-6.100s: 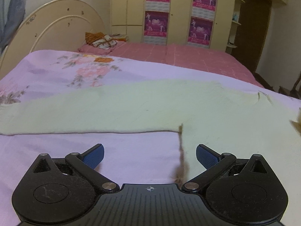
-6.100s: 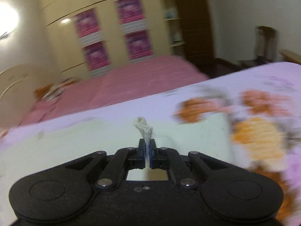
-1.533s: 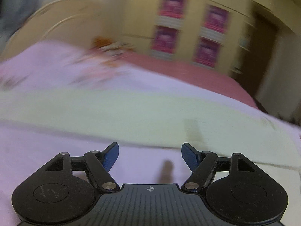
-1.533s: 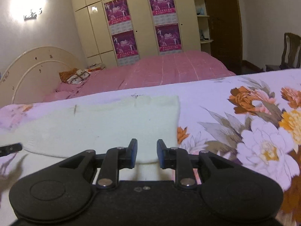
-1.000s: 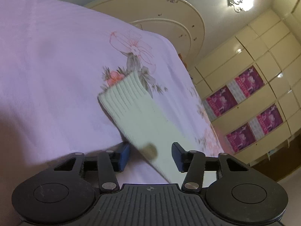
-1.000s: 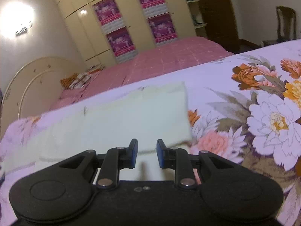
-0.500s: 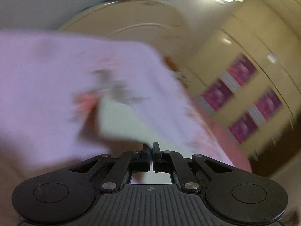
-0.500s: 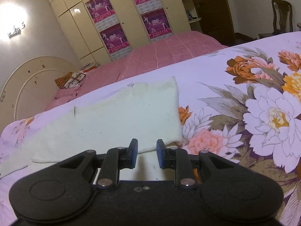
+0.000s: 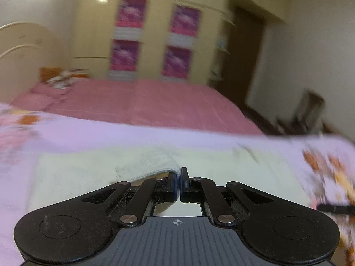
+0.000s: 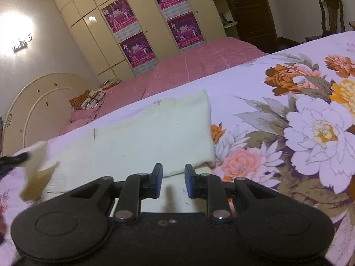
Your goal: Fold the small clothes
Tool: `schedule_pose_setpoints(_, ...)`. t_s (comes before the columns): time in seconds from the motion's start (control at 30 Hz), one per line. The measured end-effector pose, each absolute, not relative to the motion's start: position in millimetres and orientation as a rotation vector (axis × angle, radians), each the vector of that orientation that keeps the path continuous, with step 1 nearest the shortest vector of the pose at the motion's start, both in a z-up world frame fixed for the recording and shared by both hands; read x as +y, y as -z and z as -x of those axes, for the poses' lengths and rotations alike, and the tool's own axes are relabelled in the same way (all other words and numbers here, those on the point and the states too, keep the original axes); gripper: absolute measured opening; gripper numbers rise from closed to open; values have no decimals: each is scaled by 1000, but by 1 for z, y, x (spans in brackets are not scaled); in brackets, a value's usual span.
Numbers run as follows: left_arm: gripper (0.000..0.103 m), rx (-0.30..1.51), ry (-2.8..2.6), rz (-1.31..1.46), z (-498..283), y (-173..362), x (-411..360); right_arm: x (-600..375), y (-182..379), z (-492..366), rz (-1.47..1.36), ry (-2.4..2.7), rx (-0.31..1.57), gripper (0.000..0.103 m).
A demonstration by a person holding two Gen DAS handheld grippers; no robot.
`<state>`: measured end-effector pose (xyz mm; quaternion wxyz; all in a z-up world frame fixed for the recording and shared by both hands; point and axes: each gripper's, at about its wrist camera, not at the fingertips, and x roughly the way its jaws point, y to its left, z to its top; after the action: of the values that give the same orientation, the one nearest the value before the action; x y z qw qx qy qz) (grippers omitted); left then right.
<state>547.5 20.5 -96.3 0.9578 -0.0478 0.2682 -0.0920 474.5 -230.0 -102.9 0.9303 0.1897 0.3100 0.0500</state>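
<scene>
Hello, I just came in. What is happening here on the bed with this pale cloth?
A person is folding a cream knitted garment spread on a floral bedsheet, using two hand-held grippers. The left hand-held gripper is shut on the ribbed sleeve cuff, which is lifted above the body of the garment. The right hand-held gripper is partly open at the garment's near edge and grips nothing. The fold is not finished yet.
</scene>
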Motion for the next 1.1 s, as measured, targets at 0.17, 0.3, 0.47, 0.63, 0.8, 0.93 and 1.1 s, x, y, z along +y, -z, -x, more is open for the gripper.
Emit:
schedule_pose_setpoints(0.17, 10, 672, 316, -48, -561, 123, -64, -241, 104, -469, -412, -98, 641, 23)
schedule_pose_setpoints(0.3, 72, 560, 332, 8, -518, 113, -66, -243, 106, -470, -431, -115, 650, 25)
schedule_pose_setpoints(0.47, 72, 573, 140, 36, -491, 111, -10, -219, 105, -489, -463, -219, 650, 27)
schedule_pose_setpoints(0.63, 72, 618, -51, 64, -478, 118, 65, -185, 111, -522, -454, -251, 689, 30)
schedule_pose_setpoints(0.8, 72, 689, -91, 218, -489, 132, 104, -168, 126, -549, -471, -255, 746, 30)
schedule_pose_setpoints(0.93, 72, 659, -95, 247, -490, 134, 108, -155, 124, -560, -416, -287, 748, 6)
schedule_pose_setpoints(1.1, 72, 649, -83, 242, -507, 137, 103, -157, 81, -544, -329, -299, 570, 6)
